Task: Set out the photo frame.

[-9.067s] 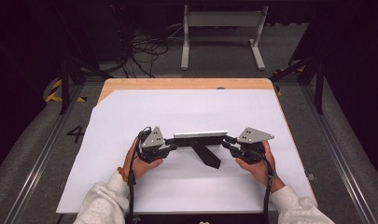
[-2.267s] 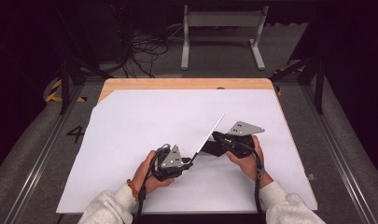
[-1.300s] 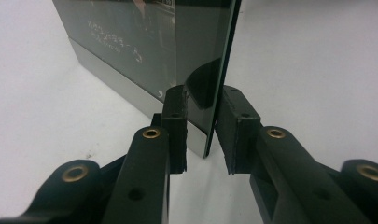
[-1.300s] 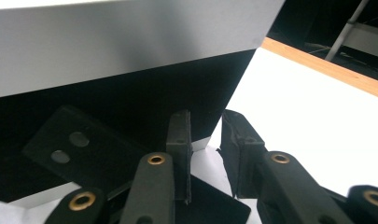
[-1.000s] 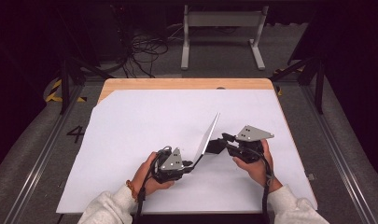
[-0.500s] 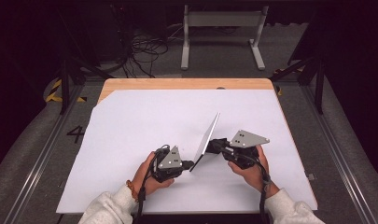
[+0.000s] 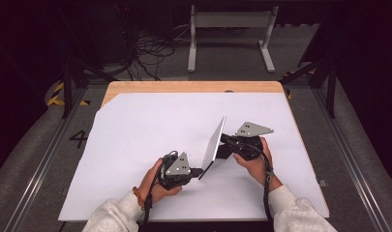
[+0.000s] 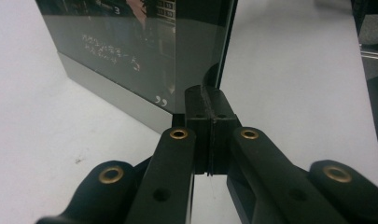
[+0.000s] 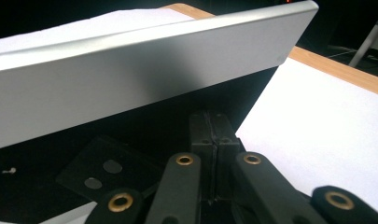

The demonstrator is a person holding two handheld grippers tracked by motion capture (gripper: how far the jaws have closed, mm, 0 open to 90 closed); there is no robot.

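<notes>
Left gripper (image 7: 199, 171): I have it low, centre-left of the high view, jaws just closed, pressed together on the near lower corner of the panel (image 7: 214, 143); in the left gripper view the pads meet on the panel's thin edge (image 8: 209, 100).
Right gripper (image 7: 223, 141): right of centre in the high view, jaws just closed, tips at the dark stand (image 9: 98, 170) behind the panel; I can't tell whether anything is pinched between them.
Panel place: middle of the white sheet (image 7: 135, 140), between my two grippers, standing on its long lower edge.
Panel long axis: in the high view it runs from lower left, at the left gripper, to upper right, toward the table's far edge.
Panel facing: dark glossy screen (image 8: 130, 51) turned to the frame's left; silver back (image 9: 144, 74) turned to the right gripper, leaning slightly.
Table (image 7: 184, 87): bare wood strip beyond the sheet, at the upper middle.
</notes>
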